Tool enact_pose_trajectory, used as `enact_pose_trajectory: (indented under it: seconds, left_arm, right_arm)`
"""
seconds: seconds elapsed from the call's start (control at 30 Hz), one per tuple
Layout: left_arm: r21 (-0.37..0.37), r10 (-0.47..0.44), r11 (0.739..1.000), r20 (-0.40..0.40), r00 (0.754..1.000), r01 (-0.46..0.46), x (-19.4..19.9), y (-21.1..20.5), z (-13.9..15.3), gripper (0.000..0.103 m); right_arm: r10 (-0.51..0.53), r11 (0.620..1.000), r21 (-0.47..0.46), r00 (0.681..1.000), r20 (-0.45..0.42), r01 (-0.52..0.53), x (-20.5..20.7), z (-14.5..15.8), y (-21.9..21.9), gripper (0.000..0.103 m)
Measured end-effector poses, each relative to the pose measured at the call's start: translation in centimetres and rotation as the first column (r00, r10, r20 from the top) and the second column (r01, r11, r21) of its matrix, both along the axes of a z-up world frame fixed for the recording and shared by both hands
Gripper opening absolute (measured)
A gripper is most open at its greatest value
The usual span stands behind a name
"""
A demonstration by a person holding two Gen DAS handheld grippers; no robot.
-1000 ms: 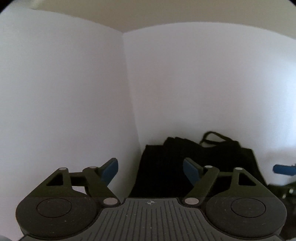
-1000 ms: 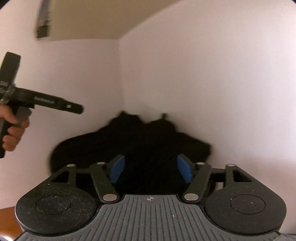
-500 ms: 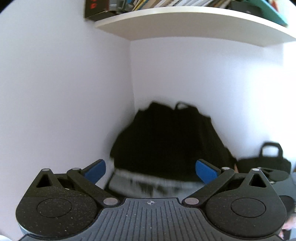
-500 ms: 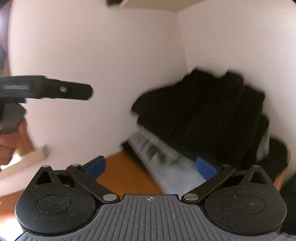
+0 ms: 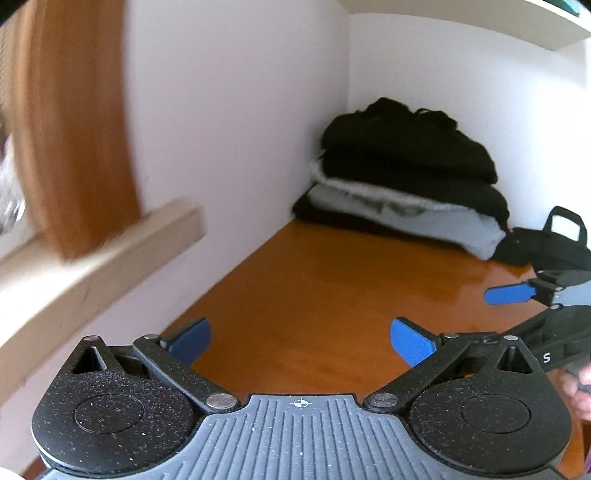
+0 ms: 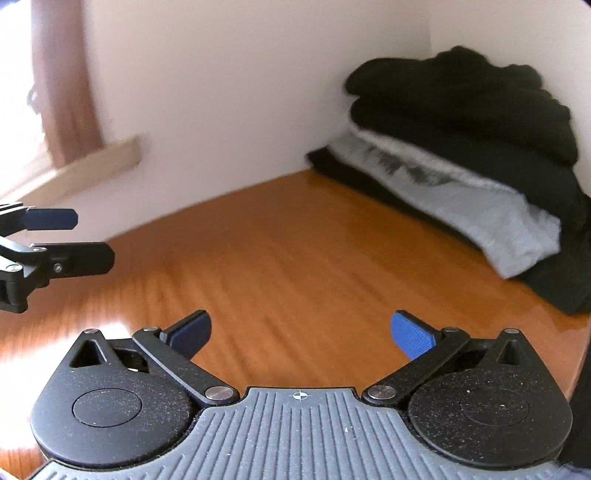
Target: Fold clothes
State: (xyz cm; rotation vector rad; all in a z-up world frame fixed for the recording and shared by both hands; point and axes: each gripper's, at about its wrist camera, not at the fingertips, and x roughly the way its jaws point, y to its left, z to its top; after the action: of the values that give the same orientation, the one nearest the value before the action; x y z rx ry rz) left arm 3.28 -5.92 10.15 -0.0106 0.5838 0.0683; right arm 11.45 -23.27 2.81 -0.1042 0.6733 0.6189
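While your left gripper (image 5: 301,341) and right gripper (image 6: 301,334) both hang over bare wooden table (image 6: 295,258), each has its jaws spread wide with nothing between them. From your right gripper, the stack of folded clothes (image 6: 461,147) sits at two o'clock in the wall corner, well apart; a black bag (image 5: 554,247) lies just beside it.

We took this for a room in a home. A glossy orange-brown wooden surface (image 5: 332,280) ran into a corner of plain white walls (image 5: 240,110), where a stack of folded black and pale grey clothes (image 5: 402,181) lay. A black fabric bag with handles (image 5: 554,247) sat beside it, a white wall shelf (image 5: 517,22) hung above, and a pale wooden ledge (image 5: 92,273) jutted out on the left.
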Motion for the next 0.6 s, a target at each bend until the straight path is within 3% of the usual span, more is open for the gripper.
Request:
enact_pose_trajectory:
  seconds: [0.2,0.33,0.53,0.6]
  left_arm:
    - [0.035,-0.011,0.999,-0.028,1.0,0.012,-1.2,1.4,-2.7,0.103]
    - [0.017,-0.042,0.999,-0.055,0.998,0.043,-1.2,1.6,-4.4,0.103]
    - [0.064,-0.064,0.995,-0.112,0.992,0.072,-1.3,0.5,-5.5,0.103]
    - [0.042,-0.071,0.996,-0.121,0.99,0.076,-1.3,0.6,-5.7,0.103]
  right_arm:
    - [-0.032,0.999,-0.031,0.999,-0.007,0.032,-1.1,-1.3,1.9,0.103]
    - [-0.075,0.996,-0.049,0.997,0.017,0.075,-1.5,-1.6,2.5,0.103]
    - [-0.124,0.989,-0.077,0.992,0.027,0.126,-2.1,-1.7,3.0,0.103]
    - [-0.156,0.984,-0.077,0.987,0.027,0.158,-2.6,-1.7,3.0,0.103]
